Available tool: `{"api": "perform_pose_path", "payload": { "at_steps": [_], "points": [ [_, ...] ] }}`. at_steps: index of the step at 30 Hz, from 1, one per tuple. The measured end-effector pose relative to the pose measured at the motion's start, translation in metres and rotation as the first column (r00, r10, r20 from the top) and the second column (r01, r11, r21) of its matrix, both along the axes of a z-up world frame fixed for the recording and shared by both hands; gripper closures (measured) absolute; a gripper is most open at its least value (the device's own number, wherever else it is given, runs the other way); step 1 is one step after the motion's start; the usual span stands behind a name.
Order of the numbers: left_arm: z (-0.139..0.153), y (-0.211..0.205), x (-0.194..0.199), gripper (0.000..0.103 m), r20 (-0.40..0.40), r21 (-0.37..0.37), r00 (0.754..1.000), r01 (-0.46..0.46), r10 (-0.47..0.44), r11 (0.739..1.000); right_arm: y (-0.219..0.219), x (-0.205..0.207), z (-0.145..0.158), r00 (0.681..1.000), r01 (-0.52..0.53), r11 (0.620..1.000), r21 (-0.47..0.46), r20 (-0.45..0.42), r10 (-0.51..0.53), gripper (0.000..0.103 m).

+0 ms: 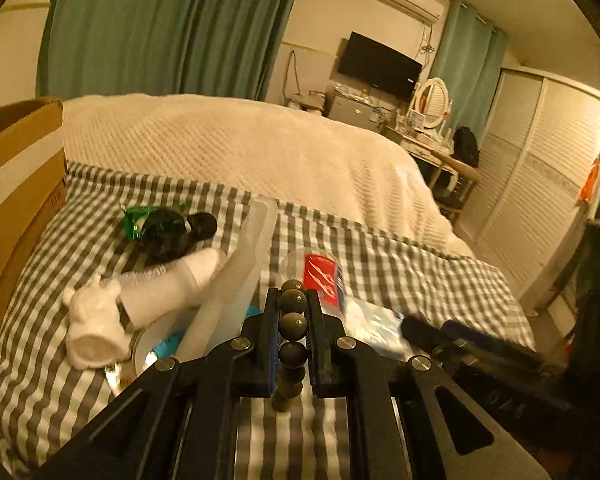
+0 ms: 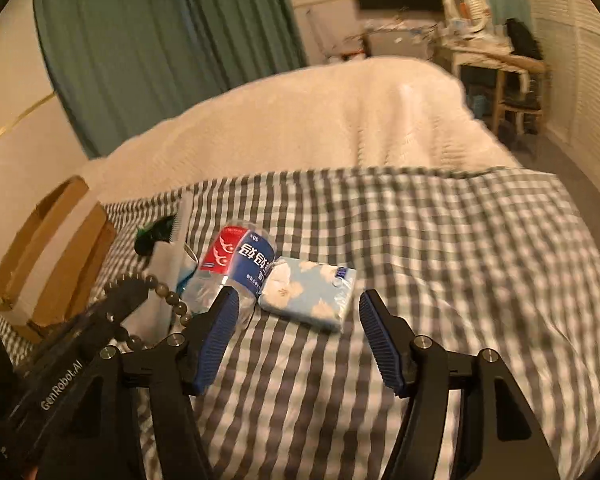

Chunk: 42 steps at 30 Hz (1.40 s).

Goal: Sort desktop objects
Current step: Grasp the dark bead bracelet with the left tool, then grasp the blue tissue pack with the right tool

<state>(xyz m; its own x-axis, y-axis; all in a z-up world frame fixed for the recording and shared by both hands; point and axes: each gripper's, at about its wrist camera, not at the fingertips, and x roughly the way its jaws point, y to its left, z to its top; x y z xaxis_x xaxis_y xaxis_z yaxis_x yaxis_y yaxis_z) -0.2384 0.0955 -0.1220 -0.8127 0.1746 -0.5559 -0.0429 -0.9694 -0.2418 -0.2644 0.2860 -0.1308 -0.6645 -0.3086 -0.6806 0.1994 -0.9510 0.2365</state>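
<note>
The left gripper (image 1: 293, 308) sits low over the checked cloth (image 1: 400, 264), its fingers pinching a string of round, dark, glossy beads (image 1: 293, 326) — the strand runs upright between the pads. The right gripper (image 2: 296, 320) hovers just above the same cloth with its ribbed blue pads (image 2: 380, 344) spread wide, gripping nothing. Ahead of it lie a crinkled clear plastic bottle (image 2: 236, 264) with a red-and-blue label and a soft, flower-printed tissue pack (image 2: 310, 294), touching each other. A cardboard box (image 2: 52, 256) stands at the left edge.
</note>
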Motion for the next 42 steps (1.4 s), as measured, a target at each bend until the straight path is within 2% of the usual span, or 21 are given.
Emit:
{"api": "perform_pose_path", "payload": {
  "at_steps": [3,7,11,15,21,24,29,31,39,42],
  "points": [
    [-0.005,0.001,-0.008,0.093,-0.02,-0.033,1.0,-0.02,0.019,0.999,-0.006,-0.02,-0.024,0.998,-0.054,0.998,-0.017,0.033,0.054,0.041],
    [-0.014,0.002,-0.019,0.093,-0.018,-0.077,1.0,-0.023,0.021,0.997,-0.012,-0.032,-0.043,0.997,-0.071,0.997,-0.037,0.025,0.072,0.025],
    [-0.027,-0.001,-0.028,0.093,0.022,-0.085,0.999,-0.022,0.024,0.996,-0.016,-0.036,-0.046,0.998,-0.062,0.998,-0.002,0.004,0.062,0.023],
    [-0.035,-0.009,-0.029,0.093,0.03,-0.074,0.999,-0.038,0.041,0.997,-0.017,-0.041,-0.06,0.999,-0.031,0.999,0.028,0.04,0.03,0.021],
    [-0.038,-0.016,-0.024,0.093,0.045,-0.057,0.998,-0.038,0.04,0.998,-0.026,-0.038,-0.063,0.999,-0.021,0.995,0.096,0.037,0.018,0.021],
    [-0.034,-0.015,-0.018,0.093,0.042,-0.055,0.998,-0.034,0.037,0.998,-0.028,-0.034,-0.062,0.999,-0.024,0.996,0.09,0.043,0.02,0.03],
    [-0.028,-0.013,-0.012,0.093,0.024,-0.07,0.999,-0.038,0.04,0.997,-0.027,-0.029,-0.056,0.999,-0.017,0.995,0.102,0.041,0.013,0.04],
    [-0.027,-0.013,-0.013,0.093,0.025,-0.068,0.999,-0.037,0.039,0.997,-0.024,-0.028,-0.051,1.0,-0.008,0.995,0.102,0.031,0.005,0.05],
    [-0.026,-0.009,-0.017,0.093,0.022,-0.07,0.999,-0.027,0.029,0.997,-0.013,-0.027,-0.037,1.0,0.002,0.999,0.033,0.002,-0.002,0.072],
    [-0.023,-0.009,-0.016,0.092,0.014,-0.059,1.0,-0.015,0.016,0.998,-0.01,-0.024,-0.028,1.0,0.003,1.0,0.027,-0.022,-0.002,0.076]
  ]
}}
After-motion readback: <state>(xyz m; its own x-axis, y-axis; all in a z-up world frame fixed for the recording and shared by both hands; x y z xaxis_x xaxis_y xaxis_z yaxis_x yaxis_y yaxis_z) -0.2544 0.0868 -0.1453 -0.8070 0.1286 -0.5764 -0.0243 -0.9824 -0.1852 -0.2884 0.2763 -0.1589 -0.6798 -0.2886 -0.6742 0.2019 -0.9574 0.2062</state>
